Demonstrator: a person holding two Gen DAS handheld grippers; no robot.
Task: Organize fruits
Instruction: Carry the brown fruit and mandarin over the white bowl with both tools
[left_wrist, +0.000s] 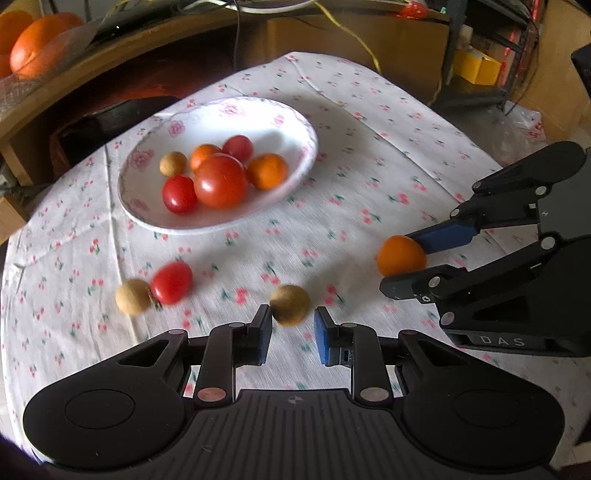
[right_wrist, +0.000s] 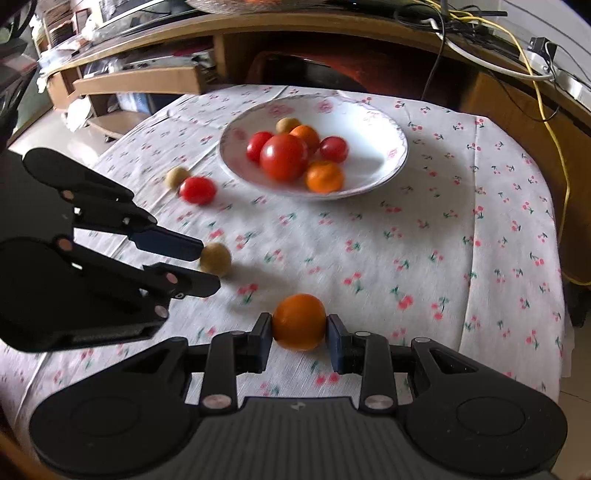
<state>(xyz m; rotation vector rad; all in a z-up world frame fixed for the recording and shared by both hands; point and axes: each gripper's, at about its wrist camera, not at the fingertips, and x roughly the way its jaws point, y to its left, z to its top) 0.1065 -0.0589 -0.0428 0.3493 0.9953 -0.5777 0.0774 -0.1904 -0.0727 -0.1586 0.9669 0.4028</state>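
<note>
A white floral plate (left_wrist: 295, 122) (right_wrist: 391, 147) holds a big tomato (left_wrist: 221, 181), small tomatoes, two small oranges and a brown longan. Loose on the cloth lie a red tomato (left_wrist: 171, 282) (right_wrist: 197, 190) and a brown longan (left_wrist: 133, 296) (right_wrist: 176, 177) side by side. Another brown longan (left_wrist: 290, 304) (right_wrist: 216, 259) sits at the tips of my left gripper (left_wrist: 292, 326) (right_wrist: 210, 267); it touches the left finger while the jaws stay wider than it. My right gripper (right_wrist: 300, 330) (left_wrist: 399, 264) is shut on a small orange (right_wrist: 299, 321) (left_wrist: 402, 255), low over the cloth.
A white cloth with cherry print (left_wrist: 369, 177) (right_wrist: 424, 240) covers the round table. A wooden desk (right_wrist: 332, 29) with cables and a yellow wire (right_wrist: 561, 155) stands behind it. Large oranges (left_wrist: 33, 44) rest on a shelf at far left. A yellow box (left_wrist: 476, 66) sits at back right.
</note>
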